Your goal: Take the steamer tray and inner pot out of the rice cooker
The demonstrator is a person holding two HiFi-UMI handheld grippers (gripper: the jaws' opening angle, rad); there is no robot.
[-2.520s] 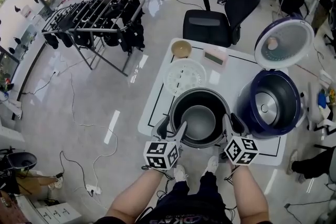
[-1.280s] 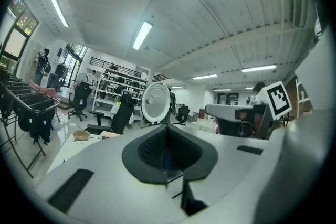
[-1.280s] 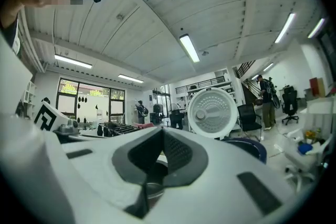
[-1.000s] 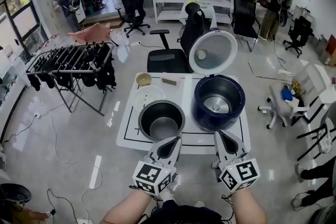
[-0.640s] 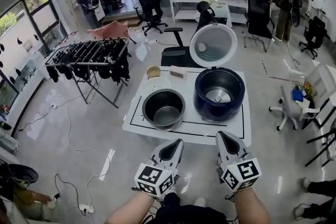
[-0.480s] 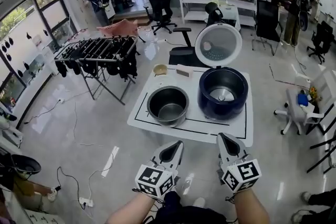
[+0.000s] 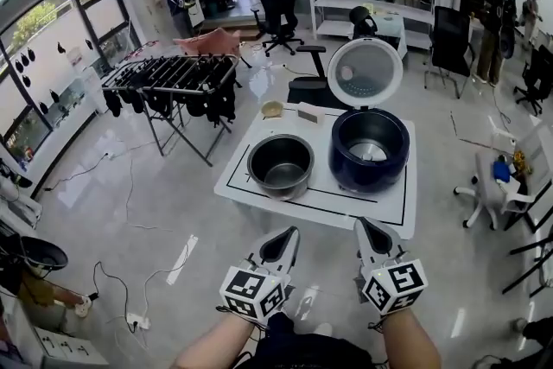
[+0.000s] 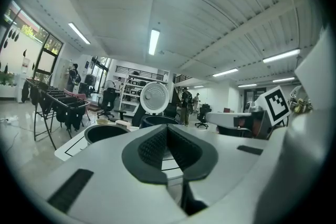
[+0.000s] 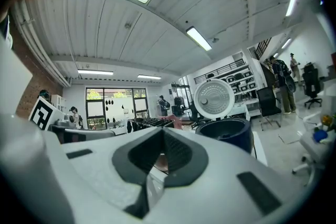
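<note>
**Left gripper** [image 7: 288, 236]: white two-jaw tool with a square-marker cube. Jaws clenched, ribbed dark pads meeting, nothing between them. It is held over the floor, short of the worktop's near edge and touching nothing.

**Right gripper** [image 7: 367, 228]: same build. Jaws clenched and empty. It is level with the left gripper and well apart from it, also clear of the worktop.

**Worktop** [image 7: 346, 205]: low white rectangular table with a black line drawn inside its border. The near edge faces both grippers across a strip of bare grey floor.

**Inner pot** [image 7: 281, 168]: round dark-grey metal pot, upright and empty. It stands on the near-left part of the worktop, inside the black line.

**Rice cooker** [image 7: 370, 150]: round dark-blue body on the right of the worktop, near the inner pot but not touching it. Its cavity is open, with the round white-lined lid [image 7: 365, 72] raised upright behind.

**Steamer tray**: cannot be made out against the white surface behind the inner pot.

**Small tan bowl** [image 7: 273, 109]: at the far-left corner of the worktop.

**Surroundings**:
- Black office chair [image 7: 308, 87] against the far edge of the worktop.
- Drying rack with dark garments [image 7: 173, 82] to the left, well apart.
- Open floor to the left and on the near side.
- White chair [image 7: 498, 186] to the right.
</note>
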